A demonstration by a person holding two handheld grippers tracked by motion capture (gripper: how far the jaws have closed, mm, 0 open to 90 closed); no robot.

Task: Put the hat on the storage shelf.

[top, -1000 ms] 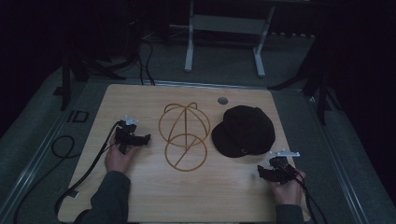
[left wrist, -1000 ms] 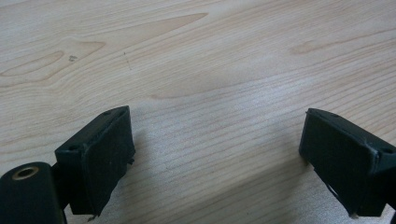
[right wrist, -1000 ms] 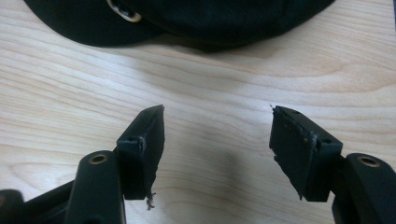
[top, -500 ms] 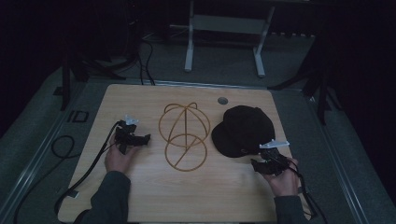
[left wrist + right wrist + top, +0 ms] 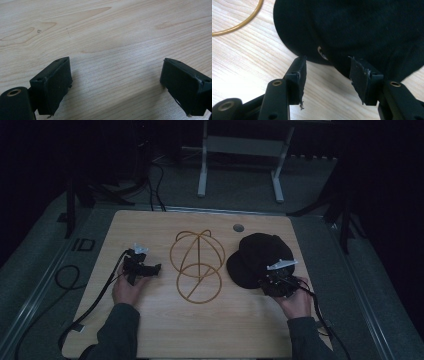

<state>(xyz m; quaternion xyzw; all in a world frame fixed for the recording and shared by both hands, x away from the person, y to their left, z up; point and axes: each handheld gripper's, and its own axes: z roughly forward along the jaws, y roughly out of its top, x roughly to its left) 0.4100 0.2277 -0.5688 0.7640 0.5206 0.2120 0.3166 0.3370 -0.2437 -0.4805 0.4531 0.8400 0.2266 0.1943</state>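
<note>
Right gripper (image 5: 276,279) is going for the black fabric baseball cap (image 5: 257,257), sitting at 3 o'clock of the golden wire dome-shaped hat stand (image 5: 196,265) on the wooden tabletop (image 5: 150,330). Its jaws have just been closing, half apart, straddling the cap's edge, not pinching yet. Next: nudge in, clamp. Left gripper (image 5: 150,268) idles, jaws wide apart.

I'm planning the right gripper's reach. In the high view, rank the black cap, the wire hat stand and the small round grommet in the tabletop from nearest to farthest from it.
From the right gripper:
1. Black fabric cap, right beside its fingers, on the table's right side.
2. Golden wire hat stand, mid-table, to the gripper's left.
3. Small round grey grommet, near the far edge.
</note>
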